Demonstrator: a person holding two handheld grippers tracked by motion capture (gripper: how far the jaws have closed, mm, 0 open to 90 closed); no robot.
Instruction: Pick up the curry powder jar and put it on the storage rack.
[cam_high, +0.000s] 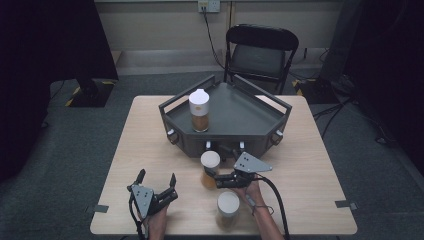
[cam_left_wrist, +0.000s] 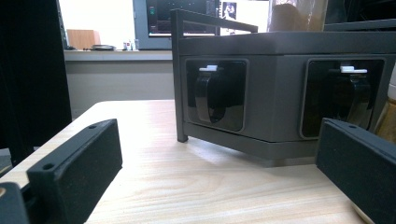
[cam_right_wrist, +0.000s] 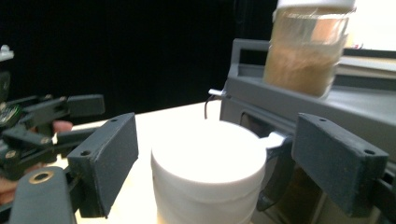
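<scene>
A jar with a white lid (cam_high: 210, 160) and brown contents stands on the table just in front of the dark grey tray (cam_high: 240, 107). My right gripper (cam_high: 218, 179) reaches it from the right. In the right gripper view the white lid (cam_right_wrist: 205, 158) sits between the jaws of that gripper (cam_right_wrist: 217, 154), with a gap on each side, so it is open around the jar. A second such jar (cam_high: 199, 111) stands on the tray's left part (cam_right_wrist: 306, 46). My left gripper (cam_high: 157, 176) rests open near the table's front left (cam_left_wrist: 219, 177), holding nothing.
A third white-lidded jar (cam_high: 228, 202) stands near the front edge, close beside the right forearm. The tray's front wall (cam_left_wrist: 275, 93) has two recessed black latches and faces the left gripper. A folding chair (cam_high: 260, 52) stands behind the table.
</scene>
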